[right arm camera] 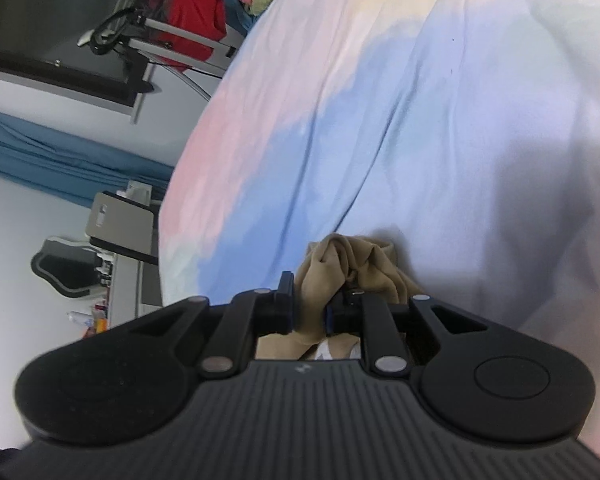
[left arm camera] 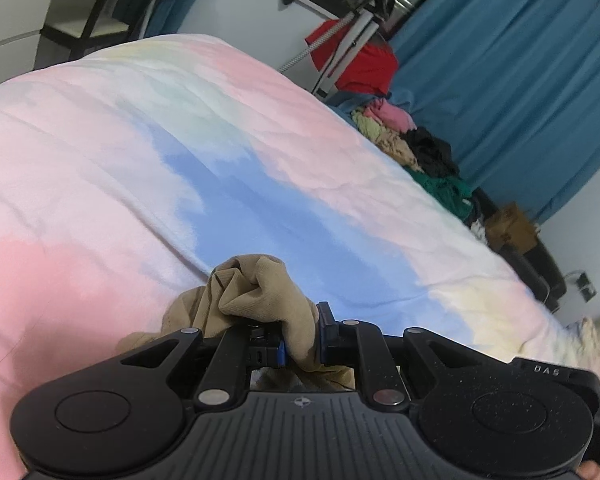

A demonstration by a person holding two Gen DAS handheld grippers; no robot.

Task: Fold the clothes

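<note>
The tan garment point(left arm camera: 256, 296) is a soft, finely ribbed knit, bunched into rounded folds and creases where it is gripped. In the left wrist view the left gripper point(left arm camera: 300, 340) has its black fingers point(left arm camera: 326, 328) nearly closed on a thick wad of that cloth, which bulges up in front of the pads and hangs down behind them. In the right wrist view the right gripper point(right arm camera: 308, 312) pinches another gathered clump of the same tan cloth point(right arm camera: 352, 268) between its fingers point(right arm camera: 286, 300), which also stand only a narrow gap apart. The gripper bodies are matte black plastic with ribbed centre plates and round side discs.

The garment sits just over the bed point(left arm camera: 100, 152), close to its quilted cover. That cover is puffy, lightly wrinkled, and dyed in pastel patches of pink, blue, pale yellow and white. So crumpled is the garment that its long axis and facing cannot be told.

Past the bed's far edge lies a loose pile of clothes point(left arm camera: 416, 140), pink, yellow-green, black and green, before pleated blue curtains point(left arm camera: 512, 72).
</note>
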